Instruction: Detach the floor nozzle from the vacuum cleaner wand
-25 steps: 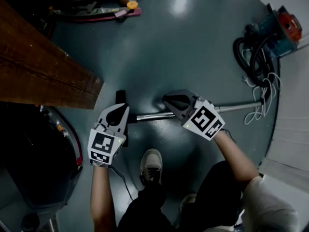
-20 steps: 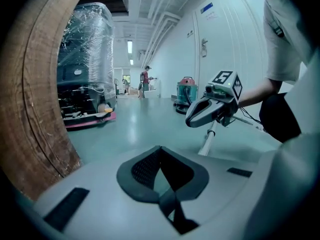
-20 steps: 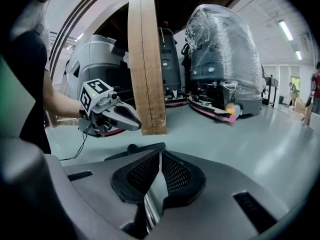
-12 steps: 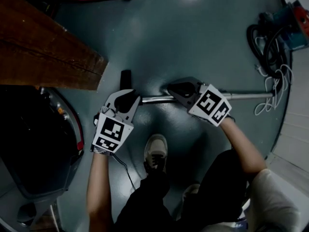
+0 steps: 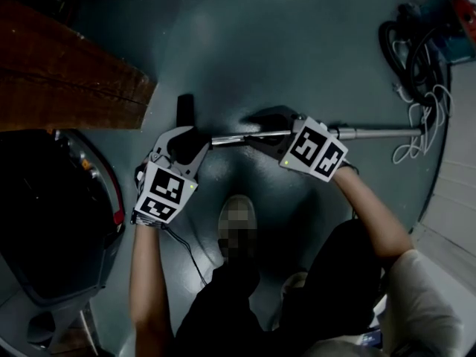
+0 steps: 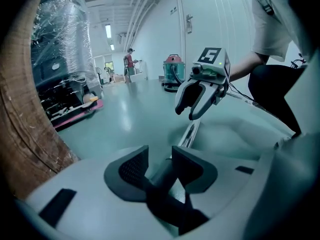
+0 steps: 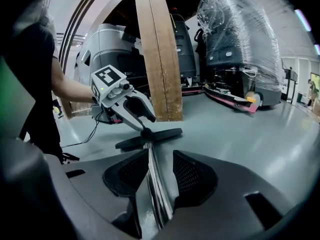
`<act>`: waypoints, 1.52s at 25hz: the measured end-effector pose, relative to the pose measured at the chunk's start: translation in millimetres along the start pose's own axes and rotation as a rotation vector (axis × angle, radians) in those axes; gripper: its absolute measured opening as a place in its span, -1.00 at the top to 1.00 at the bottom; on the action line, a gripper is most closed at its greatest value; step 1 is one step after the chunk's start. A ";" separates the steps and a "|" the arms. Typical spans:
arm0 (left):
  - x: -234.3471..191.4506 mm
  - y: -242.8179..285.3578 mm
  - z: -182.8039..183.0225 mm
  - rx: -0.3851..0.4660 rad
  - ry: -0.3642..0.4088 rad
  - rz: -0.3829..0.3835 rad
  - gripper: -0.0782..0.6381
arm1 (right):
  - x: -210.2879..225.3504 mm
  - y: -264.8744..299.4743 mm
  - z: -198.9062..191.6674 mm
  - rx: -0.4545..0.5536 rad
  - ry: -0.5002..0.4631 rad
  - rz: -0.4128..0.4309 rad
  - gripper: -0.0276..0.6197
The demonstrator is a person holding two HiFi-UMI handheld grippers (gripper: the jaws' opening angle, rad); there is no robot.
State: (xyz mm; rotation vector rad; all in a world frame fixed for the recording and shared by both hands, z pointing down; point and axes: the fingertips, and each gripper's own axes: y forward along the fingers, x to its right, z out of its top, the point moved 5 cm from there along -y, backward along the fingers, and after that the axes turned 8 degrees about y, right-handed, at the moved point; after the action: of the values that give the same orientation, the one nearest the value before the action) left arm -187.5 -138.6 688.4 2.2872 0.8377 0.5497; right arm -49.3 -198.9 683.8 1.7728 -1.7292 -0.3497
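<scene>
Down on floor [image 5: 297, 58], wand [image 5: 236, 137] lies left-to-right before person, floor nozzle [image 5: 184, 108] at its left end. Left gripper [image 6: 160, 166] jaws, just now opening, stand half apart astride nozzle's neck, not pinching. Right gripper [image 7: 161, 171] jaws, likewise just opening, loosely straddle wand. Left gripper nearer joint.

A glossy grey-green painted floor [image 5: 297, 50] spreads across the room and mirrors the long ceiling strip lights [image 6: 108, 31]. A rough brown wooden plank [image 5: 67, 73] juts in from the left. White panelled walls [image 6: 215, 24] run into the distance. A tall machine wrapped in clear plastic film [image 7: 240, 39] stands behind a low pink cart [image 7: 235, 101]. Tangled black and white cables [image 5: 409, 65] lie near the floor's edge.
</scene>
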 end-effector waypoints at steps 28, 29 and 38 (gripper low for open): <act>20.6 33.2 -39.2 -0.314 0.301 -0.147 0.19 | -7.1 32.1 -53.6 -0.255 -0.145 0.011 0.32; 20.5 34.2 -39.4 -0.316 0.309 -0.155 0.19 | -5.9 31.9 -54.7 -0.259 -0.146 0.008 0.32; 20.9 47.6 -44.1 -0.327 0.347 -0.246 0.17 | -0.6 39.1 -66.1 -0.327 -0.205 0.018 0.32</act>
State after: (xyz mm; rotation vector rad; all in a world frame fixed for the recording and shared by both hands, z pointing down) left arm -177.5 -134.3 755.7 1.7876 1.0864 0.9119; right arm -41.5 -179.6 757.7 1.5255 -1.7095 -0.7826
